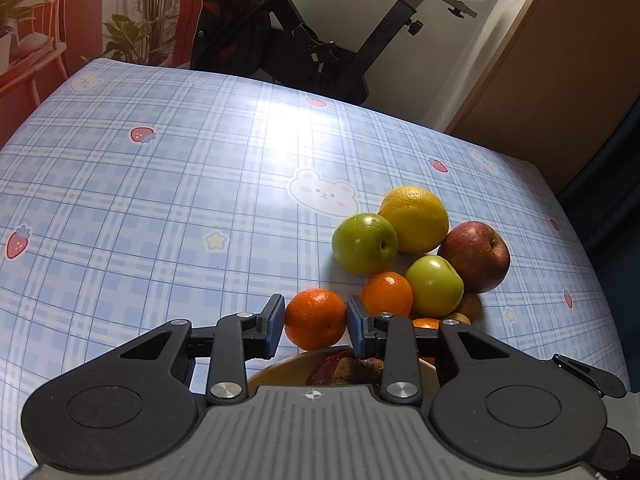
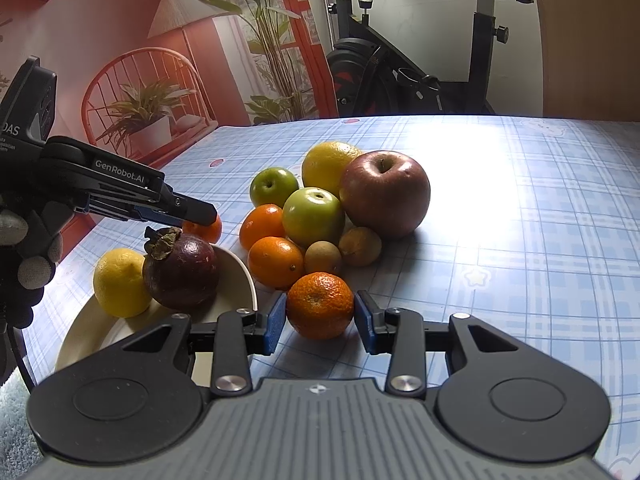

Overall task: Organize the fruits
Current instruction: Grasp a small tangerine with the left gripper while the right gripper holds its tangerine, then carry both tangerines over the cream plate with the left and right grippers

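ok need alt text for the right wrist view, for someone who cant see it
The right gripper clamps a mandarin on a blue plaid tablecloth, just in front of a pile of apples, oranges and kiwis. To the left, a white bowl holds a lemon and a mangosteen, with the left gripper gripping another mandarin over it.

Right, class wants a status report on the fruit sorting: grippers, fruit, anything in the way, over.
Left gripper shut on a mandarin above the bowl. Right gripper shut on another mandarin. Bowl holds lemon, mangosteen. Nothing blocking.

Loose fruit pile [image 2: 320,216] on checked cloth; mangosteen [image 2: 181,272], lemon [image 2: 120,282] in white bowl [image 2: 236,276]; two tangerines gripped.
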`<state>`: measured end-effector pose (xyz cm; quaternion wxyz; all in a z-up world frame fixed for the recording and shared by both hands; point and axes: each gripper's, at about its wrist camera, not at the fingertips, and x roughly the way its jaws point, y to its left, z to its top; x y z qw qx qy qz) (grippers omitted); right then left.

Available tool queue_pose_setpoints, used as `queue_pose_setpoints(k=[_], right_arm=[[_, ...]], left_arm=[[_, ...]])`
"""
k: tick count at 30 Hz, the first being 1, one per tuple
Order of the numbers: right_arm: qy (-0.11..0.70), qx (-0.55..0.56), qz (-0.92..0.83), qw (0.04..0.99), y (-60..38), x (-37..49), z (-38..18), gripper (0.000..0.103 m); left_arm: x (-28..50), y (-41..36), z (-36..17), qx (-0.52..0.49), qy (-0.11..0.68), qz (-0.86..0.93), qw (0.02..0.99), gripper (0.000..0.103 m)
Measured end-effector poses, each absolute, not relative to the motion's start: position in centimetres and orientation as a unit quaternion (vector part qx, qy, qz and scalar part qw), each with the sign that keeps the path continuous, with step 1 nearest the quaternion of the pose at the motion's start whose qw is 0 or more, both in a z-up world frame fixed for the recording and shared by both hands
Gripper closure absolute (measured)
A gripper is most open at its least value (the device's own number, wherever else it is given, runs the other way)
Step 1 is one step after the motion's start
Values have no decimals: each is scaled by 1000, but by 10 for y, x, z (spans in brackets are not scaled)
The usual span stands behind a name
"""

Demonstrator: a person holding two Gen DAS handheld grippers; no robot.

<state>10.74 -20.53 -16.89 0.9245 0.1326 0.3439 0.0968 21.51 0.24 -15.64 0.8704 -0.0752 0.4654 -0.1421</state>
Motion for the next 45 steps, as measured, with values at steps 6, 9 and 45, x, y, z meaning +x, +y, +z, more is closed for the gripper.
queue_pose_setpoints(k=[6,9,45], right_arm=[[344,136,97,924,-207,107,-170,63],[343,136,97,924,-207,107,-170,63],[325,126,104,932,-197,95,-147,63]], left_arm=[[218,4,-166,-89,479,-150,860,68],[218,4,-166,-86,475,-151,863,69],[169,8,-113,-28,377,-127,917,70]])
